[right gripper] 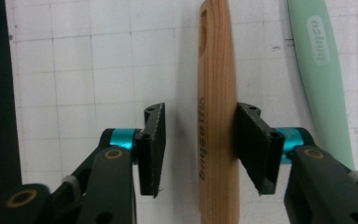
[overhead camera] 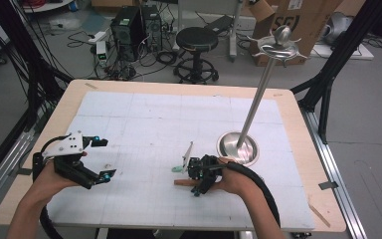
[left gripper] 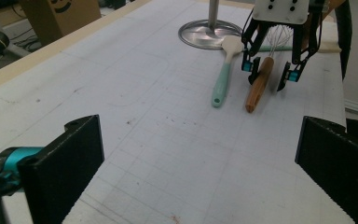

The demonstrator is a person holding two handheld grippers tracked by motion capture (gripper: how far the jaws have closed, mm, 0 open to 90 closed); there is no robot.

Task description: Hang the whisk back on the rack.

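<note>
A whisk with a wooden handle [right gripper: 216, 93] lies on the white gridded mat [overhead camera: 144, 119], and its handle end [overhead camera: 183, 182] points toward the table's left. My right gripper [right gripper: 199, 149] points down over it with the jaws either side of the handle. One pad [right gripper: 254, 144] touches the wood, while the other pad [right gripper: 151, 144] stands a gap away. A mint-green spatula [right gripper: 324, 70] lies just beside the handle. In the left gripper view the right gripper [left gripper: 270, 77] straddles the whisk handle [left gripper: 260, 84] next to the spatula [left gripper: 223, 77]. My left gripper [overhead camera: 97, 159] is open and empty at the mat's left.
A metal pole stand with a round base [overhead camera: 237, 148] rises just right of the right hand. The wooden table edge [overhead camera: 308, 149] frames the mat. A stool [overhead camera: 197, 40], computer towers [overhead camera: 129, 30] and a cardboard box [overhead camera: 298, 20] stand on the floor beyond.
</note>
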